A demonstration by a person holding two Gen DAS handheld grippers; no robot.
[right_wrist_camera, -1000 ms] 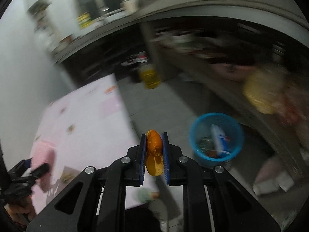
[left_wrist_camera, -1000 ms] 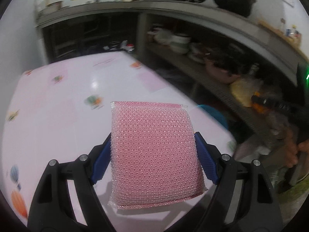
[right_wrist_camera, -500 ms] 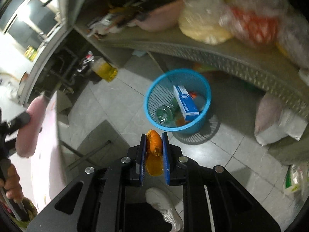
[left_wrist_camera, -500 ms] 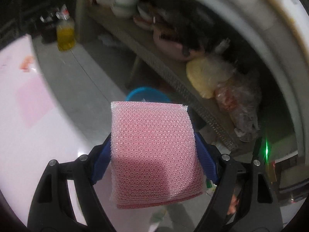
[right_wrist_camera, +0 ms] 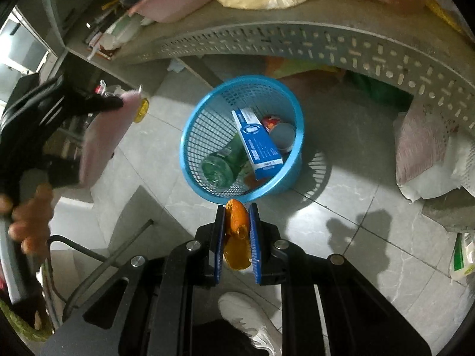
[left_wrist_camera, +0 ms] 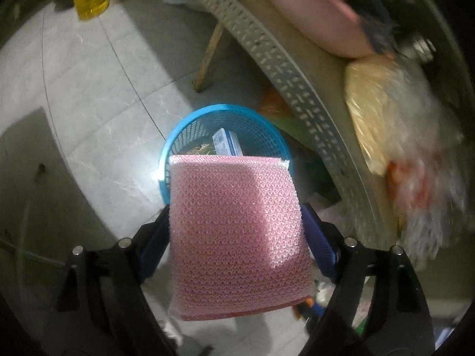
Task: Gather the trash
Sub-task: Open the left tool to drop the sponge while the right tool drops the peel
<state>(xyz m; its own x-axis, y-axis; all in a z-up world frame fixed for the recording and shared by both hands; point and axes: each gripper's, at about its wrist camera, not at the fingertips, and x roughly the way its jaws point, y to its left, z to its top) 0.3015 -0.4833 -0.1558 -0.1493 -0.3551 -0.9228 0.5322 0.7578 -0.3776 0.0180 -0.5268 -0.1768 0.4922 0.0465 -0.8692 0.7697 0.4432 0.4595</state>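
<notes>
Just ahead of both tongs, a blue basket [right_wrist_camera: 242, 139] stands on bare floor tiles, its far rim tucked under a perforated shelf edge [right_wrist_camera: 326, 46]. The left tongs [left_wrist_camera: 236, 222], spread wide and just widening, hold a pink mesh sponge [left_wrist_camera: 237, 237]. The right tongs [right_wrist_camera: 237, 207], nearly closed, pinch an orange peel [right_wrist_camera: 236, 222].

The room is dim, with a bright glare spot on the floor tiles [left_wrist_camera: 154, 175], round bent dark edges, and blurry bags [left_wrist_camera: 415, 154] at right.
</notes>
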